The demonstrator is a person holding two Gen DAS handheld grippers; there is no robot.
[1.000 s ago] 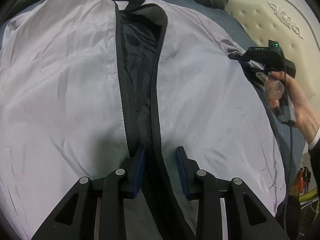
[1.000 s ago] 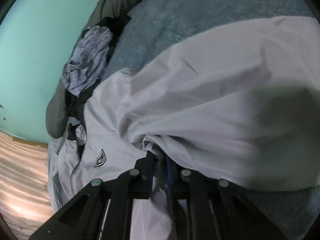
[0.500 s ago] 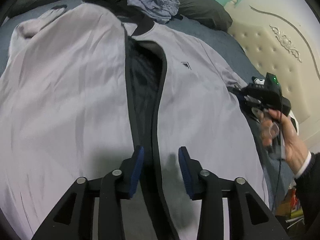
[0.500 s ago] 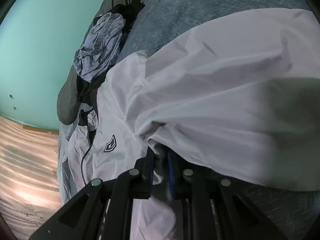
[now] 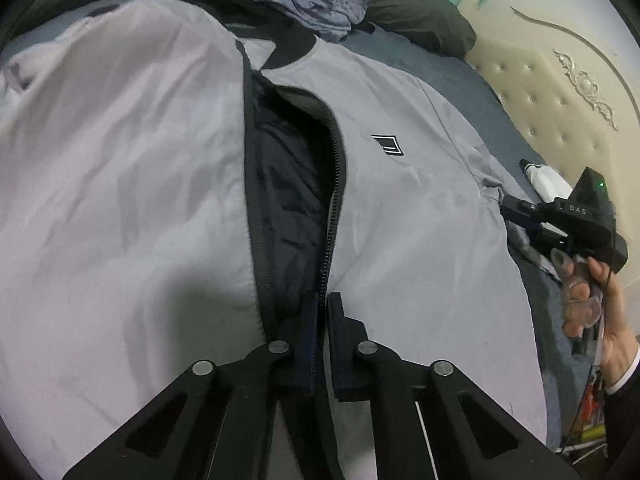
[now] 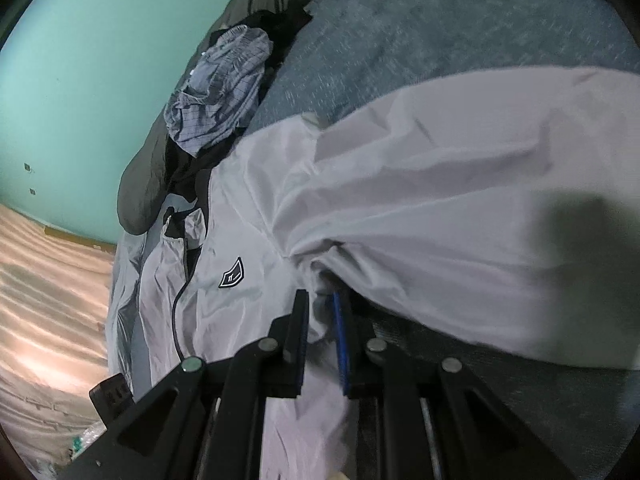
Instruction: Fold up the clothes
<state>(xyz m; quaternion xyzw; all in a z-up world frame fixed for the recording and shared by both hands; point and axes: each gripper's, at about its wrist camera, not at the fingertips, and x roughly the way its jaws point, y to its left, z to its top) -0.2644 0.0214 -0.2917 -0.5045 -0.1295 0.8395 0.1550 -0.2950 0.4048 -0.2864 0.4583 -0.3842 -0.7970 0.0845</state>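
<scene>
Grey jacket [image 5: 400, 240], thin slick nylon, creased, spread flat front-up across blue bedcover [image 5: 452, 76]. Unzipped: shiny black lining [image 5: 288, 184] showing in a long narrow gap between the two front panels, toothed zipper [image 5: 334, 208] down the gap's right edge. Black ribbed collar [image 5: 292, 48] at far end. Small black angled chest badge [image 5: 387, 146] on right panel.

Left gripper [image 5: 323, 312], black plastic with blue pads, pressed together on the zipper edge of the right panel near the hem.

Behind collar: crumpled blue checked garment [image 5: 308, 0] heaped on dark olive pillow [image 5: 408, 8]. Cream tufted headboard [image 5: 552, 92] with carved scroll trim at far right.

Right gripper [image 5: 516, 216] at jacket's right side, held by a hand [image 5: 592, 304] in a dark sleeve with white cuff. Wrist view: right gripper [image 6: 322, 312] pinching bunched pale fabric where sleeve [image 6: 460, 216] meets body; sleeve billowed up in soft folds, draped off to the right over the bedcover. Teal wall [image 6: 80, 60] at left of that view.
</scene>
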